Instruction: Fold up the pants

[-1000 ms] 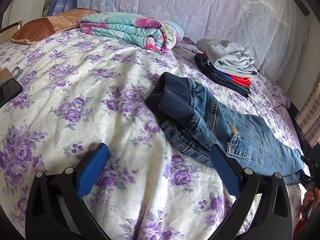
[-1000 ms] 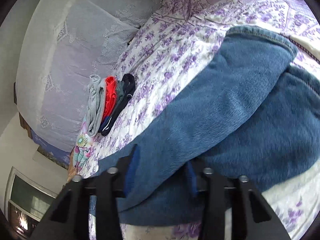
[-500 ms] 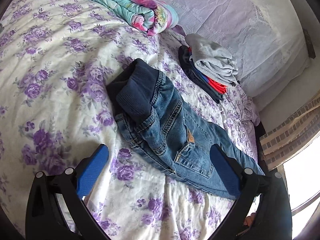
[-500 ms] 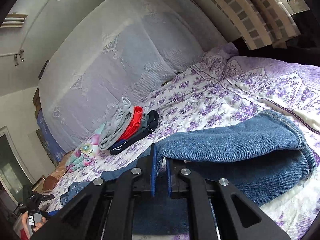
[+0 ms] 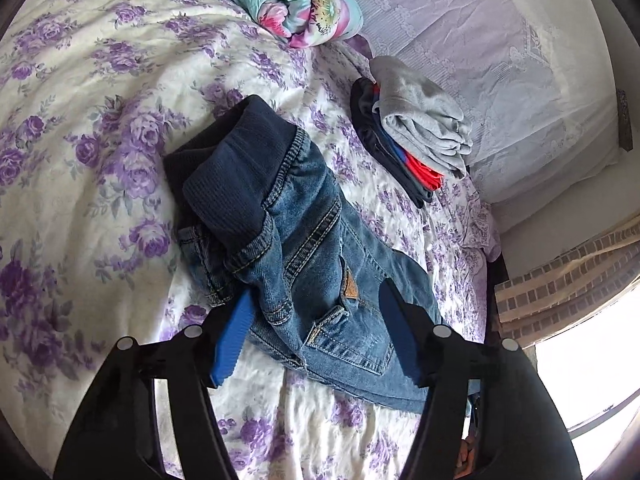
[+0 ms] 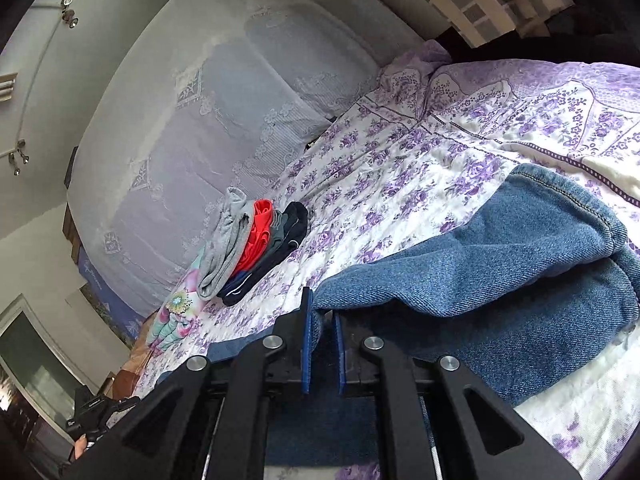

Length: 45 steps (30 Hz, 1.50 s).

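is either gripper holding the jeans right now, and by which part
The right gripper is shut on the jeans, pinching a fold of one leg. The left gripper is closing around the pocket area, not yet gripping.

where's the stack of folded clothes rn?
Left wrist view, upper right: the stack of folded clothes, grey on top, sits on the floral bedspread between the blue denim jeans and lace-covered headboard.

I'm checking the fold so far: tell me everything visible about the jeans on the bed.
The jeans are blue denim with orange stitching, a dark ribbed waistband turned over, a back pocket and a small tan patch. They lie crumpled on the floral bedspread. The right tongs pinch a leg's edge; the left tongs are closing astride the pocket area, pads apparently not yet pressing.
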Motion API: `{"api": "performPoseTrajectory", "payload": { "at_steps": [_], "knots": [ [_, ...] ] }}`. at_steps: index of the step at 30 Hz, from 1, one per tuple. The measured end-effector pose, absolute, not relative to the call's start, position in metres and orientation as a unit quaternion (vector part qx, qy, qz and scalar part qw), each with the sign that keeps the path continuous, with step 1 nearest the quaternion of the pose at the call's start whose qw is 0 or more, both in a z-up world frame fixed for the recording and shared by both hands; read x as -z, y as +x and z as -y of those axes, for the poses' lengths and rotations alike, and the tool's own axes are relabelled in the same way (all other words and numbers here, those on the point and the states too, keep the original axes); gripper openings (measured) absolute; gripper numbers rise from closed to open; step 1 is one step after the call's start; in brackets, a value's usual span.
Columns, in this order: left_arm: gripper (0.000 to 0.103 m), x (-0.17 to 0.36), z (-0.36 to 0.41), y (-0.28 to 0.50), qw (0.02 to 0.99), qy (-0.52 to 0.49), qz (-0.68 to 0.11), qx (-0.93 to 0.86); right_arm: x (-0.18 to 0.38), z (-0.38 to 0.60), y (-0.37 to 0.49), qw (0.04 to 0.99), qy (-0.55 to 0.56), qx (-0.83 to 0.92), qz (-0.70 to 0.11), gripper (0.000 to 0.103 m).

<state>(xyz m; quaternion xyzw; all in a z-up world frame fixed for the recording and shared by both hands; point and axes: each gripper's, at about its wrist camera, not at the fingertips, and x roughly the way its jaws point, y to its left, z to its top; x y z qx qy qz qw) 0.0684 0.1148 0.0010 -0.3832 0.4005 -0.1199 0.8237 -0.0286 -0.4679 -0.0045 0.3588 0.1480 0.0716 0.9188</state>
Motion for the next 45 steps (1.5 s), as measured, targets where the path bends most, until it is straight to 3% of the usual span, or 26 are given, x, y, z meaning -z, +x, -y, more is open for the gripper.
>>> {"api": "performPoseTrajectory", "payload": {
  "at_steps": [2,4,6,7,16,23,24,25,26,28,29,30,32,35,39,45],
  "knots": [
    [0.056,-0.002,-0.113,0.070,0.829,-0.371,-0.401,0.119,0.004,0.466,-0.029,0.920,0.357,-0.070,-0.147,0.011],
    [0.046,-0.002,-0.111,0.071,0.837,-0.352,-0.403,0.115,0.004,0.465,-0.030,0.921,0.354,-0.070,-0.148,0.011],
    [0.021,0.000,-0.112,0.073,0.845,-0.334,-0.404,0.109,0.004,0.465,-0.030,0.921,0.355,-0.069,-0.147,0.011],
    [0.013,0.001,-0.114,0.072,0.848,-0.329,-0.401,0.105,0.004,0.465,-0.029,0.921,0.354,-0.069,-0.146,0.011],
    [0.012,-0.064,-0.108,0.093,0.886,-0.292,-0.330,0.146,-0.036,0.473,-0.013,0.926,0.336,-0.075,-0.155,0.010],
    [0.012,-0.099,-0.080,0.195,0.902,-0.298,-0.289,0.118,-0.083,0.501,0.111,0.936,0.318,-0.036,-0.150,0.012],
    [0.014,-0.096,-0.075,0.214,0.903,-0.297,-0.292,0.104,-0.083,0.501,0.136,0.938,0.308,-0.028,-0.159,0.013],
    [0.016,-0.090,-0.072,0.234,0.903,-0.293,-0.302,0.089,-0.079,0.501,0.160,0.940,0.293,-0.011,-0.174,0.025],
    [0.021,-0.080,-0.072,0.248,0.900,-0.297,-0.310,0.073,-0.073,0.499,0.175,0.940,0.283,0.016,-0.191,0.047],
    [0.024,-0.059,-0.078,0.261,0.891,-0.318,-0.320,0.044,-0.060,0.497,0.178,0.939,0.286,0.045,-0.183,0.048],
    [0.031,-0.051,-0.083,0.259,0.886,-0.330,-0.323,0.041,-0.055,0.497,0.168,0.941,0.296,0.037,-0.162,0.048],
    [0.049,-0.044,-0.087,0.254,0.885,-0.337,-0.319,0.040,-0.056,0.497,0.160,0.942,0.295,0.035,-0.153,0.048],
    [0.065,-0.031,-0.099,0.234,0.891,-0.342,-0.296,0.035,-0.066,0.500,0.147,0.953,0.264,0.029,-0.146,0.051],
    [0.065,-0.017,-0.119,0.211,0.893,-0.346,-0.286,0.032,-0.072,0.514,0.120,0.957,0.261,0.061,-0.111,0.070],
    [0.068,-0.008,-0.156,0.198,0.848,-0.428,-0.301,0.077,-0.052,0.538,0.100,0.937,0.315,0.070,-0.131,0.070],
    [0.068,-0.004,-0.183,0.167,0.852,-0.415,-0.317,0.043,-0.006,0.557,0.066,0.892,0.423,0.049,-0.152,0.070]
  ]
}}
